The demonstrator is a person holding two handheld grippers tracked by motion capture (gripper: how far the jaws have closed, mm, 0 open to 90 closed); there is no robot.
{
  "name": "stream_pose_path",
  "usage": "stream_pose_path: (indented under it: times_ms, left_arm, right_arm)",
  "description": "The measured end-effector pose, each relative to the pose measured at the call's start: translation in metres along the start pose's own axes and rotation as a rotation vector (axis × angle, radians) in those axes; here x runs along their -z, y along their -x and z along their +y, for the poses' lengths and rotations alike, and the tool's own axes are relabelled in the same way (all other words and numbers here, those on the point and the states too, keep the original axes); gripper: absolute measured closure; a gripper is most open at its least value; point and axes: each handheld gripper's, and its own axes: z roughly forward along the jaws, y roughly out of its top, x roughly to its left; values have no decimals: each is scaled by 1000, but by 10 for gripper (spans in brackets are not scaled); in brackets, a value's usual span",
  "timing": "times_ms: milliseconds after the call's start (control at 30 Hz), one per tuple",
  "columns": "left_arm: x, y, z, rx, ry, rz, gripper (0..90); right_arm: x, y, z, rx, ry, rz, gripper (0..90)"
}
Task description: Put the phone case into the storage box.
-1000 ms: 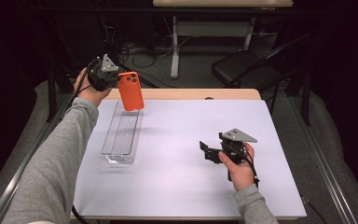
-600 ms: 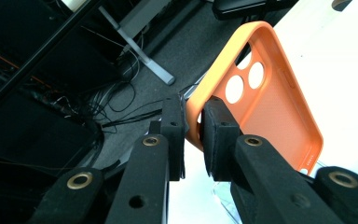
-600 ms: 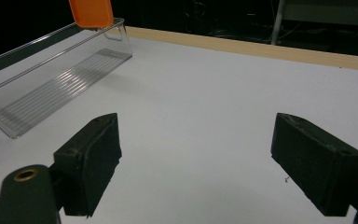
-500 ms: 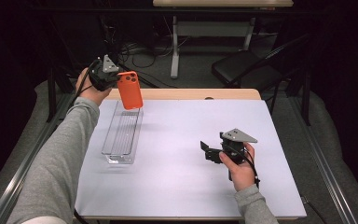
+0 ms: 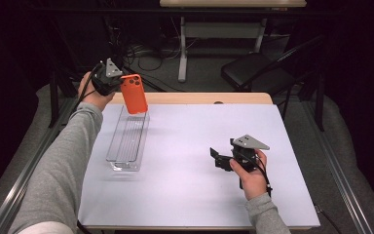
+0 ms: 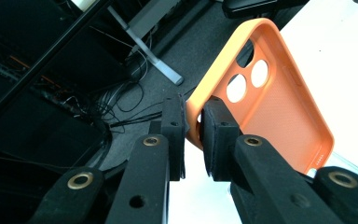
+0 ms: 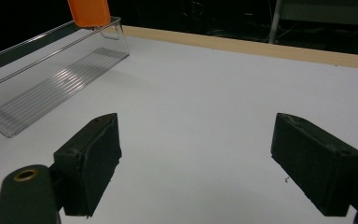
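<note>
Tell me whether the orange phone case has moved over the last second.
No. In the high view the orange phone case hangs over the far end of the clear tray, as before, held by the left gripper.

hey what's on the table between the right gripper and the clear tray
Nothing. In the high view, only bare white tabletop lies between the right gripper and the clear tray. The right gripper view shows the same bare stretch.
</note>
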Motion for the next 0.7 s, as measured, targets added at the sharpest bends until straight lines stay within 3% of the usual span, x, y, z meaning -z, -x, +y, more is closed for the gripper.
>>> stream_pose_path:
  times_ms: [267,700]
  left_arm:
    - [-2,0,-10,-8,-9,4,803]
    - [-19,8,-26,-23,-27,32,804]
  right_arm:
    - [0,1,0,-6,-1,-5,153]
    - [-2,-1,-1,5,-10,-5,152]
